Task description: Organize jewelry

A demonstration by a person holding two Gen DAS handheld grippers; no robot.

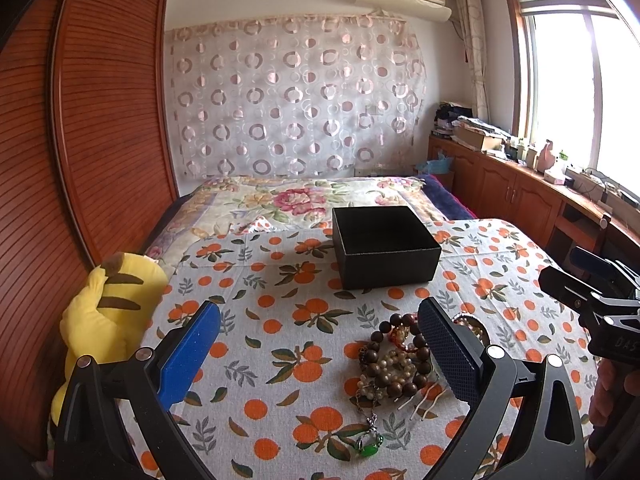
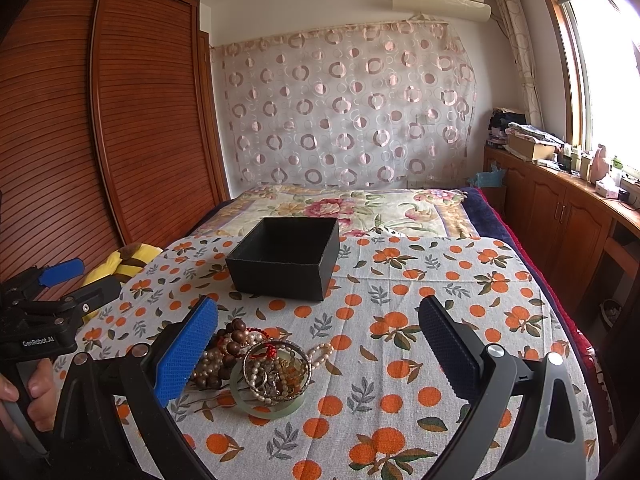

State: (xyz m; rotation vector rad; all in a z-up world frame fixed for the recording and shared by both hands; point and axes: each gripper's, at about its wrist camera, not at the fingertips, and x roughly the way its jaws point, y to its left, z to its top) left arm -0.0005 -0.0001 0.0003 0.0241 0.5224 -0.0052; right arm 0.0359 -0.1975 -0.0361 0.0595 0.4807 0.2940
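A pile of jewelry (image 1: 396, 360) lies on the orange-print cloth: brown wooden beads, pearl strands, a chain with a green pendant (image 1: 369, 446). In the right wrist view the pile (image 2: 260, 368) also shows a pale green bangle (image 2: 256, 410) and metal bangles. An open, empty black box (image 1: 384, 248) (image 2: 286, 258) stands behind the pile. My left gripper (image 1: 320, 344) is open, the pile by its right finger. My right gripper (image 2: 320, 344) is open, the pile by its left finger. Both hold nothing.
A yellow plush toy (image 1: 108, 312) lies at the cloth's left edge beside a wooden wardrobe (image 1: 100, 120). A floral quilt (image 2: 340, 208) covers the bed behind. Wooden cabinets (image 2: 560, 216) with clutter run along the right under the window.
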